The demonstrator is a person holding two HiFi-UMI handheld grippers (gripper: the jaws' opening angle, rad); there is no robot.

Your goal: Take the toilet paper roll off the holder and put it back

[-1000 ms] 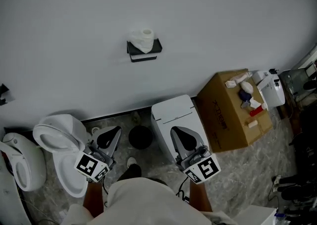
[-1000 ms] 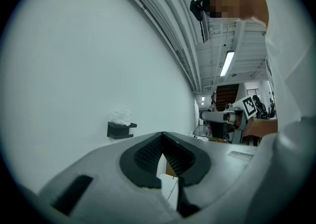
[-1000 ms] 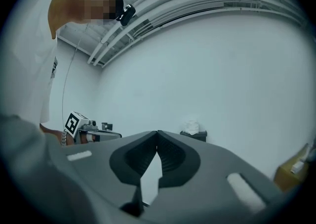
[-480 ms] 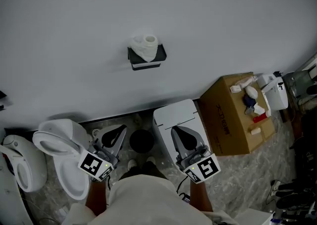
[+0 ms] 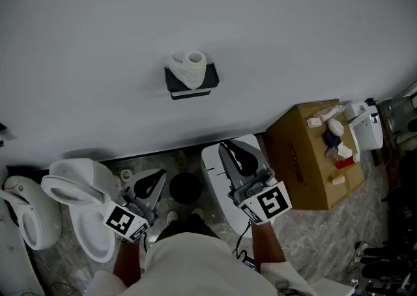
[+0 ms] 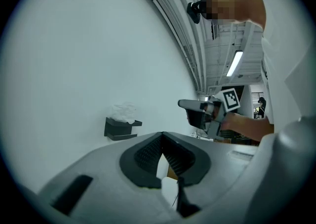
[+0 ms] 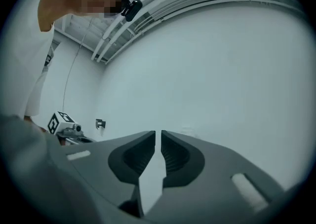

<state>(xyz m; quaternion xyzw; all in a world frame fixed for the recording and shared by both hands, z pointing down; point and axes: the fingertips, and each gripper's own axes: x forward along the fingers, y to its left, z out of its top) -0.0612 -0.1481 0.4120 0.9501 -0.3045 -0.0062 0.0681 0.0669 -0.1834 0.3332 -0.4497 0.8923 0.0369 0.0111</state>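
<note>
Head view: we hold both grippers low in front of us, well short of the wall; the toilet paper roll sits upright on the black holder fixed to the wall, well apart from both grippers; our left gripper hangs over the floor beside a white toilet bowl; our right gripper is raised higher, over a white toilet tank, with a cardboard box to its right.

Left gripper view: the left gripper has its jaws pressed together at the tips with nothing between them; the roll on the holder shows up and to the left, and the right gripper to the right.

Right gripper view: the right gripper has its jaws drawn together to a thin slit, gripping nothing; we see only bare wall ahead.
</note>
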